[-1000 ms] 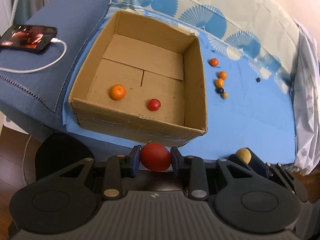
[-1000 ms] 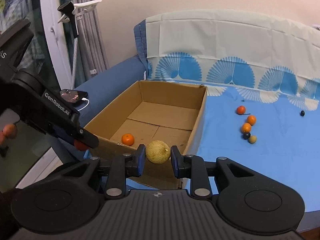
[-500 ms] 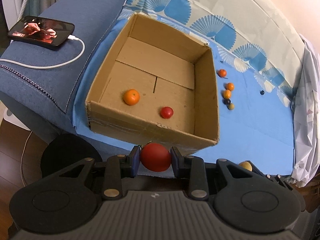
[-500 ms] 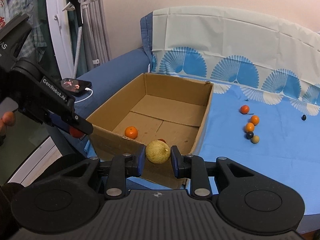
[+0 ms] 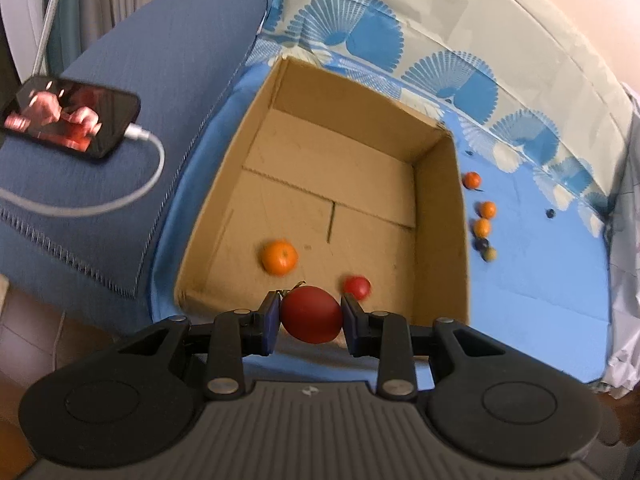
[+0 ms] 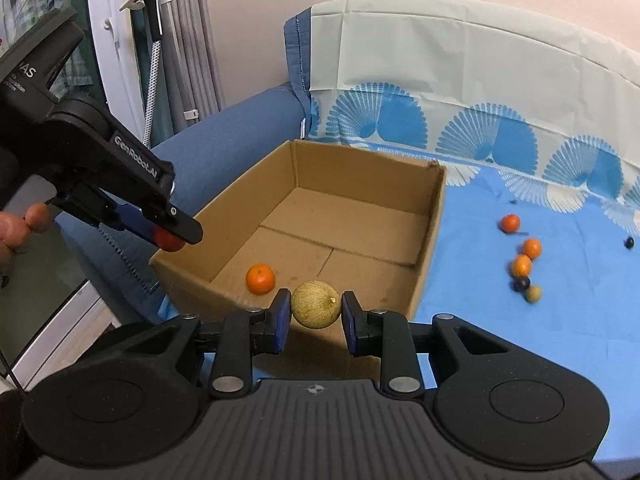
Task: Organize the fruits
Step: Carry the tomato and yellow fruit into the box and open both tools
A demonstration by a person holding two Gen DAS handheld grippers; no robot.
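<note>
Here both grippers, left gripper (image 5: 311,314) and right gripper (image 6: 316,311), grip fruit above the box (image 5: 460,240).

One cardboard box (image 5: 440,216); four oranges (image 5: 279,257); two red fruits (image 5: 311,314); one melon (image 6: 316,304); one phone (image 5: 72,114).

Lighting: even, soft indoor light, shadows lying faint. Fisheye bending edges, corners vignetting dark. Motion blur smearing loose fruits (image 5: 482,224) and phone screen (image 5: 70,115), which is glowing.
</note>
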